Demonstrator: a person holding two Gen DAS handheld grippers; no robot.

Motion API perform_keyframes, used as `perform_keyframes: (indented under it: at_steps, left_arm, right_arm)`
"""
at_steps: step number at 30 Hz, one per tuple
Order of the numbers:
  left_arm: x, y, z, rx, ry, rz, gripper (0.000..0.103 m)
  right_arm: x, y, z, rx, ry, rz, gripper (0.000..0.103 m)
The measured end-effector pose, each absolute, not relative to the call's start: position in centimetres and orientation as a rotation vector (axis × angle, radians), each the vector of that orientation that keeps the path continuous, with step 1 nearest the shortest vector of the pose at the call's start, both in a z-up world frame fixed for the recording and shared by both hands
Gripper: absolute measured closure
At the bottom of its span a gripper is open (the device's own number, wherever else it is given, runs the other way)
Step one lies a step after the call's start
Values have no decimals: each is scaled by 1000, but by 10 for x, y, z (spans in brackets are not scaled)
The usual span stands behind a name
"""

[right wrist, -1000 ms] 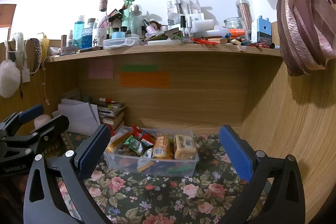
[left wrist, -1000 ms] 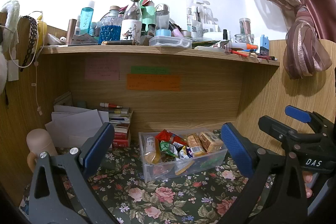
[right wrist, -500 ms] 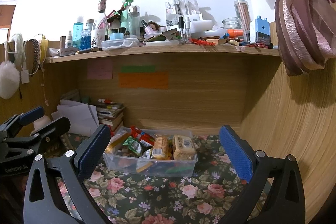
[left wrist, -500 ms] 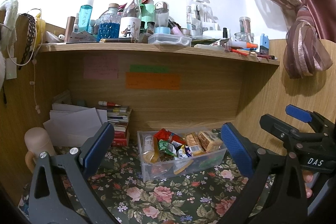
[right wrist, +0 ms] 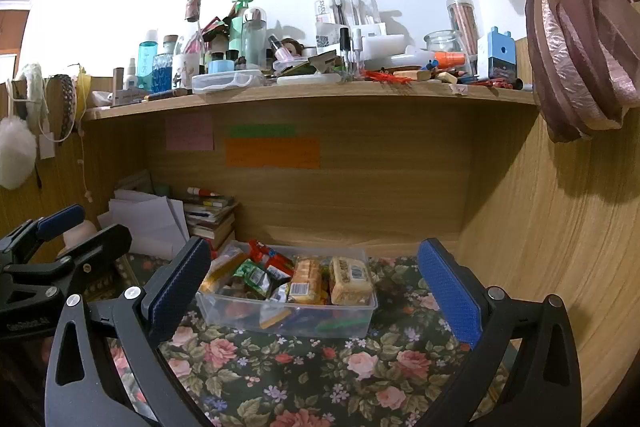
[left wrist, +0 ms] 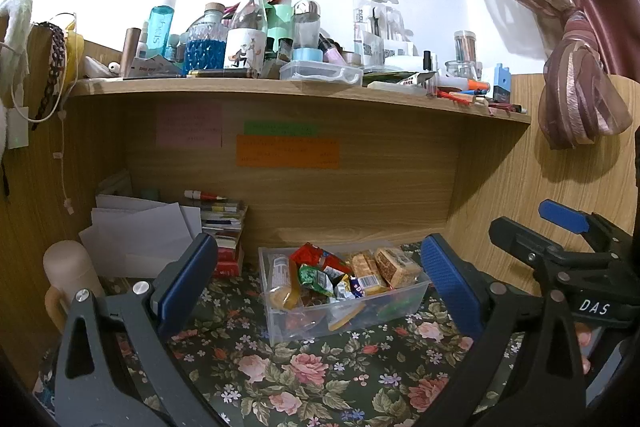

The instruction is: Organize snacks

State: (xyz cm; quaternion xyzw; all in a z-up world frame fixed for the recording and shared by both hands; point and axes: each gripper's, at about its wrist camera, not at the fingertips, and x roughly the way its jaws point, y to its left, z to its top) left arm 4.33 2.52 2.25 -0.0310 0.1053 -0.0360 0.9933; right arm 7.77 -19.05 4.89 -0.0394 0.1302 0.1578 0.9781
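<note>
Seemingly near done: snacks (left wrist: 340, 277) piled in bin (right wrist: 288, 319) on worktop (right wrist: 320, 371); your left claw (left wrist: 316, 279) and right claw (right wrist: 312, 283) wide, empty

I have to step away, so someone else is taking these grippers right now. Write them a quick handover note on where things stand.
Left gripper: open, empty, held back from the bin.
Right gripper: open, empty, also short of the bin.
Clear plastic bin sits on the floral cloth under the shelf, full of mixed snacks: two wrapped cakes at its right end, a red packet and a green packet near the middle.
Done: the snacks that show are all in the bin.
Left: possibly sorting the jumbled left half; nothing is gripped yet.
</note>
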Motion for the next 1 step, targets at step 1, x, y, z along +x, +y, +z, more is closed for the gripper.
perform_keyframes:
  at_steps: [1]
  left_arm:
    - [44,25,22,-62,213,-73,0]
  right_arm:
    - [78,-191,49,-79,262,317,0]
